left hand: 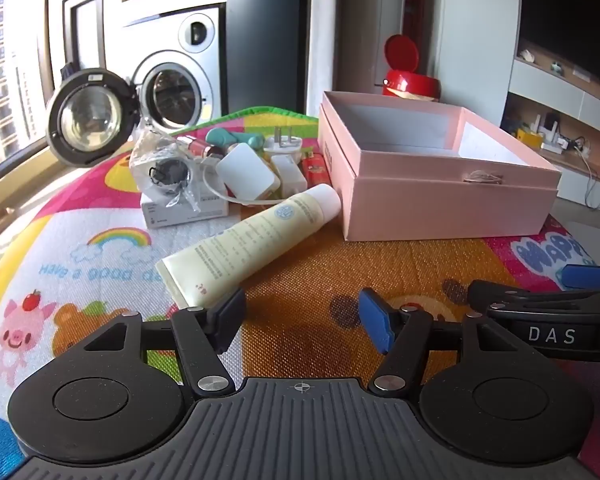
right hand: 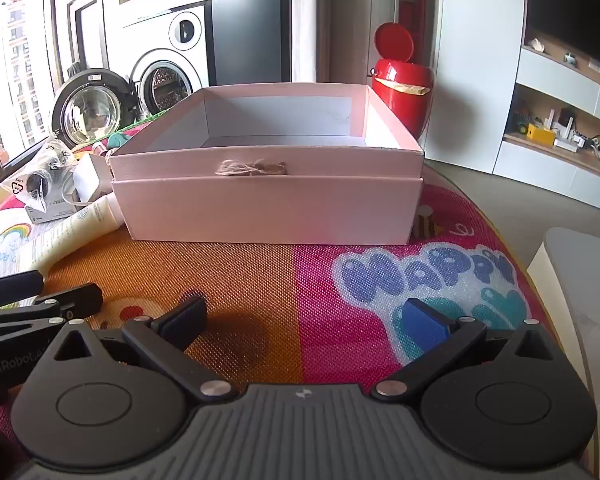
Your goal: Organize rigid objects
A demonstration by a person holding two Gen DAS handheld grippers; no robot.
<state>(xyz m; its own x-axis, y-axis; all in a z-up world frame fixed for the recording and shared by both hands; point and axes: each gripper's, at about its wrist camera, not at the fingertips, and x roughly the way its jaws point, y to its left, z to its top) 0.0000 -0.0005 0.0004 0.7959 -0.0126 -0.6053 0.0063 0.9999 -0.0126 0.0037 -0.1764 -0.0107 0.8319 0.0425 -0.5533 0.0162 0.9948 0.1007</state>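
An open pink box (left hand: 440, 200) stands empty on the colourful play mat; it also fills the middle of the right wrist view (right hand: 268, 208). A cream tube (left hand: 252, 240) lies left of the box, its flat end near my left gripper (left hand: 300, 318), which is open and empty just above the mat. Behind the tube sits a pile: white chargers (left hand: 246, 172), a plug (left hand: 282, 144), a teal item (left hand: 228, 138), a red item (left hand: 314, 168) and a bagged black part (left hand: 164, 172). My right gripper (right hand: 312, 316) is open and empty in front of the box.
A red bin (right hand: 402, 84) with its lid up stands behind the box. A washing machine (left hand: 172, 88) with its door open is at the back left. The mat's edge (right hand: 532, 264) drops off at the right, beside a white object.
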